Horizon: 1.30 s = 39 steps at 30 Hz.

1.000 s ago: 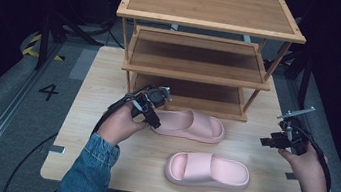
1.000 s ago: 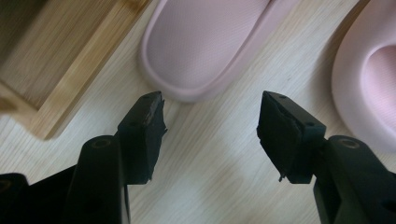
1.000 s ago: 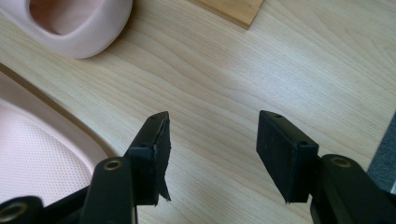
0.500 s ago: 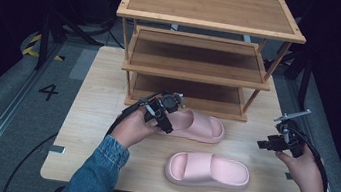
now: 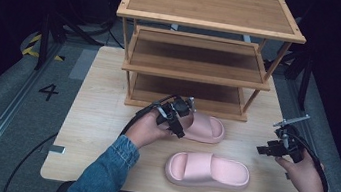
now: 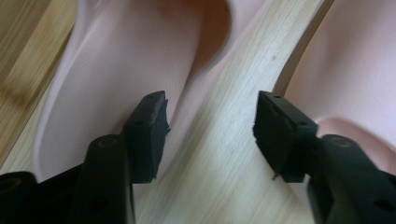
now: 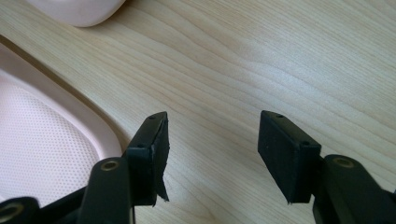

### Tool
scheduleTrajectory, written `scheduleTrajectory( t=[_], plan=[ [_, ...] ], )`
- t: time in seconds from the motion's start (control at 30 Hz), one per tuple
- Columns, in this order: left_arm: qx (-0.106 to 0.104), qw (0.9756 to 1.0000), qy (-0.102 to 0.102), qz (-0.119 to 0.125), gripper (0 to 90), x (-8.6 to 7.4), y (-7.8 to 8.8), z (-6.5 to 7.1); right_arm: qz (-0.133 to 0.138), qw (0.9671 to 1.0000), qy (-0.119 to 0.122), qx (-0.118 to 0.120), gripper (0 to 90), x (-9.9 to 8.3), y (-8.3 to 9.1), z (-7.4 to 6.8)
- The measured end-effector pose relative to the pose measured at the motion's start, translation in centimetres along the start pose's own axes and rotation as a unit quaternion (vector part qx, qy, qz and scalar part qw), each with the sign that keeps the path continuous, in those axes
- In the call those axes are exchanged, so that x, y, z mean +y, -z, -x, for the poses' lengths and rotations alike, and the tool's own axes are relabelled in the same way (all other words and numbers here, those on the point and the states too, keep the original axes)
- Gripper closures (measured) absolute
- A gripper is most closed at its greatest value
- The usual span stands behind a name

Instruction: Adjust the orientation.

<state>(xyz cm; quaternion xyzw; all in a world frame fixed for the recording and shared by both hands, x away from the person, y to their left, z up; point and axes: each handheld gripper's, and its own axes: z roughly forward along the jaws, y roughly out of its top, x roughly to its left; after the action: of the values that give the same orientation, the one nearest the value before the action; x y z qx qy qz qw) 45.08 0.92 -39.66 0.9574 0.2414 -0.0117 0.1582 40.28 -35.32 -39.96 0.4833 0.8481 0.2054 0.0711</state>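
Three-tier wooden shoe rack (image 5: 199, 54) – standing on light wooden table (image 5: 95, 115)

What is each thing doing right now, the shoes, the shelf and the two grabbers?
Far slipper: flat on the table, sole down.
Near slipper: flat, sole down, untouched.
Shoe rack: upright, shelves bare.
Left gripper: open, over the far slipper's heel.
Right gripper: open, holding nothing.

Left gripper (image 6: 210, 121) gapes above pink slipper (image 6: 116, 70) on table (image 6: 233, 154).
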Motion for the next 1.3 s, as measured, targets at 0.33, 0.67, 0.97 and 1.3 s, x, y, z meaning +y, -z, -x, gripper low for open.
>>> scheduleTrajectory(
  t=[0.33,0.67,0.97,1.3],
  plan=[
    [0.024,0.9961,-0.075,0.04,52.8,1.1,-2.2,0.9,-0.009,0.9999,0.008,0.004,43.6,-0.2,-0.6,-0.4],
    [0.015,0.9968,-0.069,0.037,66.3,1.7,-3.3,0.7,-0.014,0.9998,0.006,0.01,43.4,-0.5,-1.0,-0.5],
    [0.015,0.9962,-0.078,0.035,70.6,1.6,-3.2,0.8,-0.017,0.9997,-0.002,0.016,43.3,-0.6,-1.3,-0.3],
    [0.019,0.995,-0.093,0.031,78.0,1.5,-2.8,1.2,-0.018,0.9996,-0.002,0.02,43.3,-0.7,-1.3,-0.1]
  ],
)
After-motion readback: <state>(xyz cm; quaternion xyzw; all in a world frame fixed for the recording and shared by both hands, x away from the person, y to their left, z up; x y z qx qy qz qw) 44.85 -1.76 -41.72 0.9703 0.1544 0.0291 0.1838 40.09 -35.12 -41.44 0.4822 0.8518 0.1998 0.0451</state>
